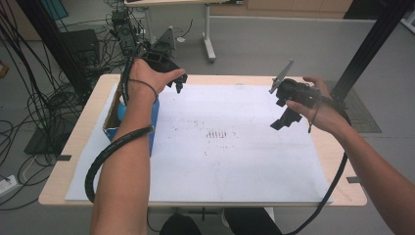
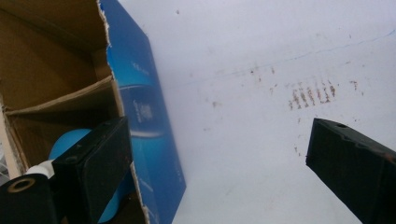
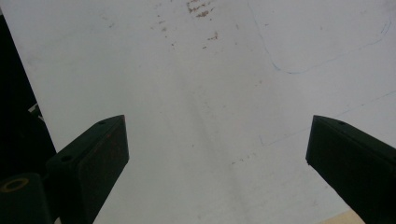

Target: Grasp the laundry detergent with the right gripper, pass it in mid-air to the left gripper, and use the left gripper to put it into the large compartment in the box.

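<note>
Both grippers are hanging above the white sheet (image 1: 235,147) on the table (image 1: 88,127), nothing held. Left gripper (image 1: 169,68) is sitting over the edge of the blue cardboard box (image 1: 154,122) at the table's left side, jaws wide apart; a blue round object (image 2: 70,140) is lying inside the box, right under one jaw. Right gripper (image 1: 288,105) is idling over bare sheet, jaws apart too. Looks like a pick from the box is being set up. Next move likely needs the left one dipping into the box, straddling the object without snagging the wall.

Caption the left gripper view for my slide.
Open left hand-held gripper above the white sheet, beside an open blue box holding something blue.
</note>
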The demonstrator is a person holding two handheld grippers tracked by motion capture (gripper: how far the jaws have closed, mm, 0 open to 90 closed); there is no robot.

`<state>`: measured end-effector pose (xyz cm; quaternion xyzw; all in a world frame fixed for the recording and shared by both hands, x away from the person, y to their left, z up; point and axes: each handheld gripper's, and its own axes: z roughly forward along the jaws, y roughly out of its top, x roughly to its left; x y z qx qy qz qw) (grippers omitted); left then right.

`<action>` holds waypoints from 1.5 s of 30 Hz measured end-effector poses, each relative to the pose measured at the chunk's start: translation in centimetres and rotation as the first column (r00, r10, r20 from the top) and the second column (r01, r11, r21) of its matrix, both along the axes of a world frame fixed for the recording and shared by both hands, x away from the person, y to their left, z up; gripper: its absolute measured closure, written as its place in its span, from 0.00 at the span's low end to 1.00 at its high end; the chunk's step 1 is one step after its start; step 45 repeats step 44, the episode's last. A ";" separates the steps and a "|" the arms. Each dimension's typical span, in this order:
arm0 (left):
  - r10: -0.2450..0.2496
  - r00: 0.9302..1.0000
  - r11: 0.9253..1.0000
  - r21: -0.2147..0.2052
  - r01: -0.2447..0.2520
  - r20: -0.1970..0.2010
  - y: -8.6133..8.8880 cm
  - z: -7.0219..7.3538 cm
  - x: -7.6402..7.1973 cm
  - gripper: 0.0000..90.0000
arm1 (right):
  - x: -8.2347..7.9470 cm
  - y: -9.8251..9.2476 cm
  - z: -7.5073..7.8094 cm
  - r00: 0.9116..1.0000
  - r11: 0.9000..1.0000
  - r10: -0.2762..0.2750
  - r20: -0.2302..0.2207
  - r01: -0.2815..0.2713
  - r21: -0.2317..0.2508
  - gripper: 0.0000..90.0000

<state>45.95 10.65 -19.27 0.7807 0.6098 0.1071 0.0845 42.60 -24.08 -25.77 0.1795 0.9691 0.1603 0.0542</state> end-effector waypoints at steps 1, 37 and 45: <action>-0.007 1.000 1.000 0.000 0.007 0.005 -0.2 0.0 0.0 0.08 | 0.0 0.0 0.0 1.000 1.000 0.000 0.000 0.000 0.001 0.06; -0.041 0.998 0.999 0.021 0.040 0.050 -2.8 0.4 -0.2 0.07 | -0.7 0.4 0.5 1.000 1.000 0.014 0.009 -0.014 -0.009 0.06; -0.044 0.998 0.999 0.020 0.043 0.055 -2.8 0.2 -0.6 0.07 | -1.0 0.4 0.5 1.000 1.000 0.014 0.017 -0.014 -0.012 0.06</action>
